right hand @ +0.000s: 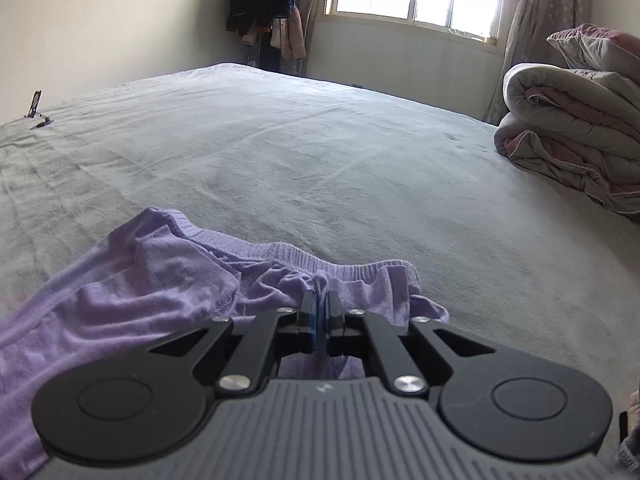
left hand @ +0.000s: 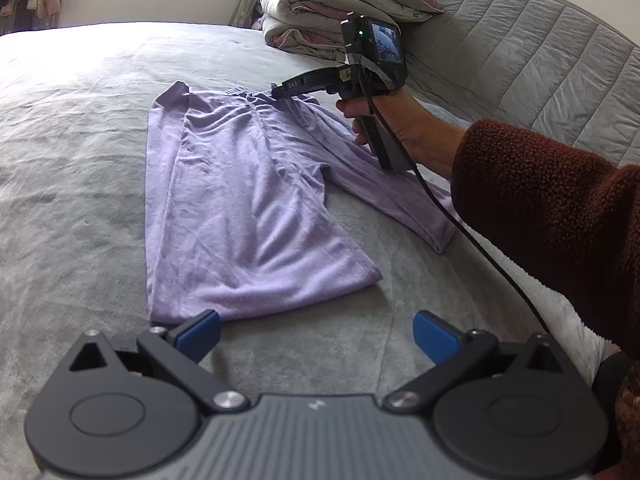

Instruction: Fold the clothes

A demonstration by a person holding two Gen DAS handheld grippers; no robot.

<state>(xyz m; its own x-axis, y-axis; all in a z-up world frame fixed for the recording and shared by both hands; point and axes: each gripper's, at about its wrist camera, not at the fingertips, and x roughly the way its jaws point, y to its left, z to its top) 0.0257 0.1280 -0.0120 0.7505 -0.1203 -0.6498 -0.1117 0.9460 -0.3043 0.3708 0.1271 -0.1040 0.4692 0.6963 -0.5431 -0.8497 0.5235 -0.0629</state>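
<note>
Two grippers: your right gripper (right hand: 321,312) is clenched on the waistband of the lilac trousers (left hand: 224,200) lying mid-bed (left hand: 72,184); your left gripper (left hand: 316,336) hangs released above the near hem.

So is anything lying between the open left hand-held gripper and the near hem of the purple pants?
Nothing visible. The left hand-held gripper hangs open just short of the purple pants, with only bare grey bedspread between. The right hand-held gripper is shut on the waistband, and its cable trails off to the side.
</note>
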